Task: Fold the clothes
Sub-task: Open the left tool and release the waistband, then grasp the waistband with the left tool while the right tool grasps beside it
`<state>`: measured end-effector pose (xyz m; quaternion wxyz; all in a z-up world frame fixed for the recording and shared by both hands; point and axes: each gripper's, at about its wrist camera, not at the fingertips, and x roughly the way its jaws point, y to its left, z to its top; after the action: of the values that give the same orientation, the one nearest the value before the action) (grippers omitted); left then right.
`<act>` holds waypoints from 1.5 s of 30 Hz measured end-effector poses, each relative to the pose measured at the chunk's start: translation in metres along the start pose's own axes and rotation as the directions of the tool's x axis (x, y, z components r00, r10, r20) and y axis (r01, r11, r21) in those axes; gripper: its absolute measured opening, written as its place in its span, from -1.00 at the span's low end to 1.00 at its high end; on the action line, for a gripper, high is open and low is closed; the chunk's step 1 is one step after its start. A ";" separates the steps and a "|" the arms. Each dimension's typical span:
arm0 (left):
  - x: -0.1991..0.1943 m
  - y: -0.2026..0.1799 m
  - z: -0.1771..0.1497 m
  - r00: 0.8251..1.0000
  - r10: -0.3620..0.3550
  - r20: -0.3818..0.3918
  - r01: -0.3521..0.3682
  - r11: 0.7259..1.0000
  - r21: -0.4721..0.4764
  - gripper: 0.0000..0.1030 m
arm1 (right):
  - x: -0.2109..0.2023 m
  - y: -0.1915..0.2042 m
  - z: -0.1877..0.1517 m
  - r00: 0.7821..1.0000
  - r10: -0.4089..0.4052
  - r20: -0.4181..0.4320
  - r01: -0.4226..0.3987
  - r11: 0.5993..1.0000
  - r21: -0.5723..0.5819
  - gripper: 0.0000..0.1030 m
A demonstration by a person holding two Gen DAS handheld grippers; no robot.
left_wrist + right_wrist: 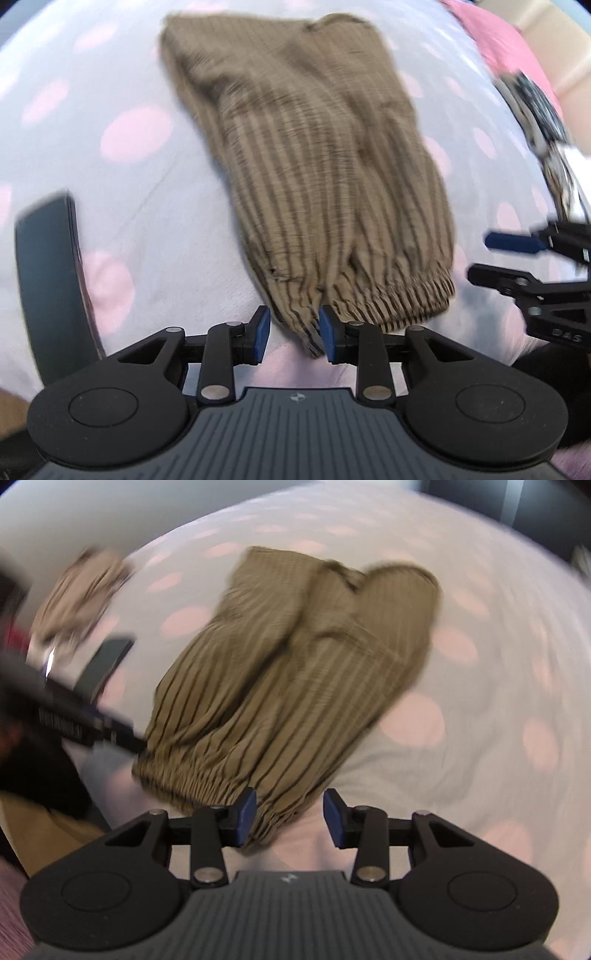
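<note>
Your olive-brown striped trousers with elastic waistband (317, 177) lie folded on the white bedsheet with pink dots (122, 192), long axis running away from you, waistband nearest. Left gripper (294, 334) spread, waistband corner between its jaws, unclamped. Right gripper (289, 819) spread over waistband's other end.

Folded trousers (317, 173) lying mid-bed on the bedsheet (122, 206), elastic waistband toward the near edge, tablet-like device (48, 280) on the sheet to their left, another crumpled garment (79, 594) beyond it near the far-left edge
</note>
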<state>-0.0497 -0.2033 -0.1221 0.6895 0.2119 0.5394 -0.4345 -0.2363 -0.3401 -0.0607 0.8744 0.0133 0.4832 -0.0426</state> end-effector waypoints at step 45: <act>0.025 -0.076 -0.091 0.930 0.076 0.360 -0.366 0.302 0.880 -0.06 | 0.055 0.011 0.011 0.993 0.115 -0.019 -0.114 0.934 -0.340 -0.51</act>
<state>-0.1630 -0.1841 -0.1622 0.5560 0.5849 0.0638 -0.5872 -0.1969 -0.3330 -0.1012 0.8647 -0.1099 0.4812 0.0925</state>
